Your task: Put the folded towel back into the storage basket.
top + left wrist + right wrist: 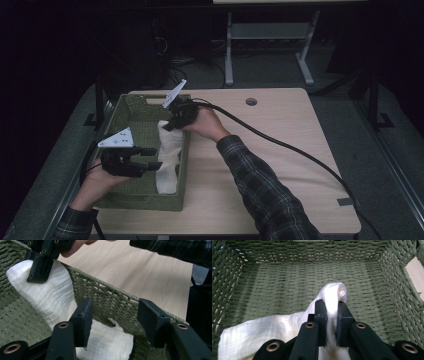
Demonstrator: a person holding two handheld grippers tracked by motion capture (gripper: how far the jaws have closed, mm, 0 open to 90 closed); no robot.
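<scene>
right gripper first: its jaws are clenched on a bunched fold of the white cloth, pinching it just above the basket floor. the left gripper has its jaws released, standing apart with nothing pressed between them, the cloth's near end lying just below and past them. no earlier look here, so only that much on them.

the cloth is inside the green woven basket, draped along its right wall. by my read the placing is nearly done: one end let go, the other yet to be released, then both hands out.

the high view gives the whole layout, basket at the left of the tabletop. the right gripper view gives the pinch itself close up. the left gripper view catches the cloth leaning against the basket wall.
</scene>
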